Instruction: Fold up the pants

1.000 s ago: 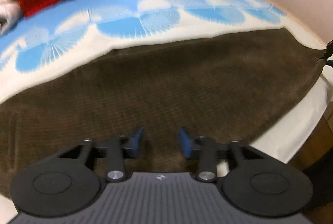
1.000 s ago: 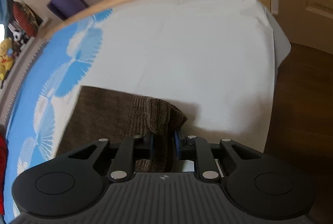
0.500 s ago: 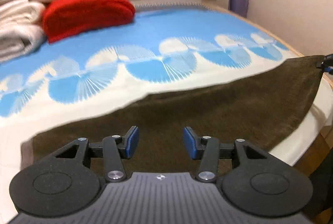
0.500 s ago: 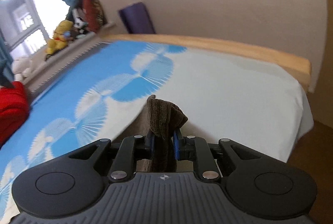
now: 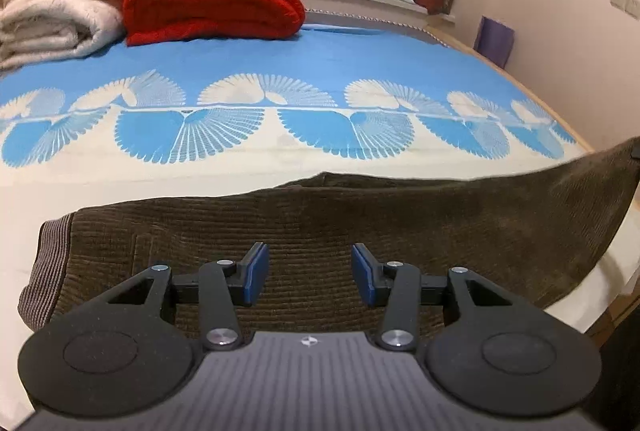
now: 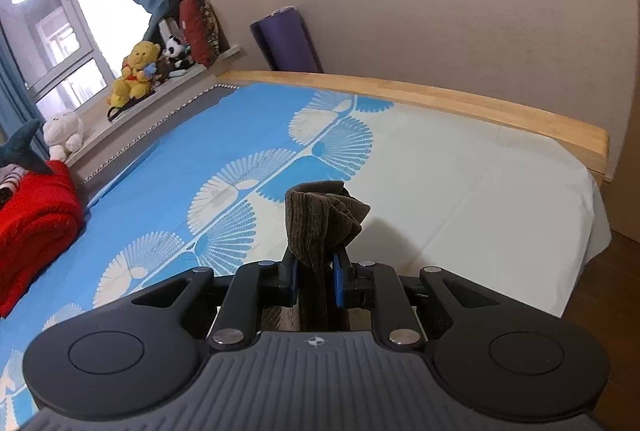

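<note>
Brown corduroy pants (image 5: 360,223) lie across the near part of the bed, ribbed waistband (image 5: 48,263) at the left. Their right end rises off the bed toward the frame's right edge. My left gripper (image 5: 310,277) hovers over the middle of the pants, open, nothing between its blue pads (image 5: 256,273). In the right wrist view my right gripper (image 6: 316,281) is shut on a bunched end of the pants (image 6: 320,219), which sticks up between the fingers above the bed.
The bed carries a blue and cream fan-patterned sheet (image 5: 280,111). A red folded blanket (image 5: 212,7) and cream blankets (image 5: 56,11) are stacked at the far left. Plush toys (image 6: 134,75) sit on the window sill. A wooden bed frame (image 6: 440,103) borders the wall side.
Both grippers have risen and tilted up. The right one has lifted the pant end off the bed. The left one has drawn back, so the waistband now shows.
</note>
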Motion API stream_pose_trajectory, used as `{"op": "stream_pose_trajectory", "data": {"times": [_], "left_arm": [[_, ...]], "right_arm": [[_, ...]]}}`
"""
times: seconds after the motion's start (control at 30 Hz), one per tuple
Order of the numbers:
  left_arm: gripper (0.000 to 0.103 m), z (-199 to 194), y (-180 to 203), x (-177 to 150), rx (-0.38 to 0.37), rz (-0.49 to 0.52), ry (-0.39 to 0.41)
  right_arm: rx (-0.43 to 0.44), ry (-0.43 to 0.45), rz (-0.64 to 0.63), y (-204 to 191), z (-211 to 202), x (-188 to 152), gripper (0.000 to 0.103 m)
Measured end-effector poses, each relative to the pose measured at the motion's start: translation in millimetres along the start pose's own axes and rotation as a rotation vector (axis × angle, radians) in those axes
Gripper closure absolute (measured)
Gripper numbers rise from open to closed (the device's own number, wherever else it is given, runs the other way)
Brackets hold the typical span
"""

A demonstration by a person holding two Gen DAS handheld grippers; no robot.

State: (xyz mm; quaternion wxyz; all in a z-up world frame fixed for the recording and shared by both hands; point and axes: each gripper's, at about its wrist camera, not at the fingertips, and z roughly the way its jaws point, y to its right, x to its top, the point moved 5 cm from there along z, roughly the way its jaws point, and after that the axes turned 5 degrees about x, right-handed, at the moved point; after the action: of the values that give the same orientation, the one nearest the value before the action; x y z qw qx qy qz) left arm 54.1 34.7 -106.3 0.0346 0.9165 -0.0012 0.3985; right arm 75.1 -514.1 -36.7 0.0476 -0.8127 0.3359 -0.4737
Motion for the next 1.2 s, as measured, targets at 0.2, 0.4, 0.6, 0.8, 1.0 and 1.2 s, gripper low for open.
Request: {"op": "stream_pose_trajectory", "data": {"times": [0.2,0.4,0.6,0.8,1.0,1.2], "left_arm": [[0.053,-3,-37,8,0.036,-0.129,0.012],[0.053,6,-64,-8,0.082,-0.178,-0.056],[0.053,8,-78,-28,0.115,-0.168,-0.111],[0.053,6,-80,-31,0.121,-0.137,-0.097],[0.052,12,-76,-35,0.136,-0.115,-0.118],[0.051,10,-64,-36,0.098,-0.141,-0.133]], "right_arm": [[0.134,0.075,-0.367,-115,-39,-34,0.087],[0.419,0.030,-0.728,-240,-94,-182,0.086],[0.440,-0.392,-0.996,-237,-52,-359,0.084],[0.432,-0.300,-1.001,-253,-66,-333,0.086],[0.477,-0.140,-1.061,-258,-97,-316,0.076],[0.568,-0.258,-1.246,-232,-122,-358,0.065]]}}
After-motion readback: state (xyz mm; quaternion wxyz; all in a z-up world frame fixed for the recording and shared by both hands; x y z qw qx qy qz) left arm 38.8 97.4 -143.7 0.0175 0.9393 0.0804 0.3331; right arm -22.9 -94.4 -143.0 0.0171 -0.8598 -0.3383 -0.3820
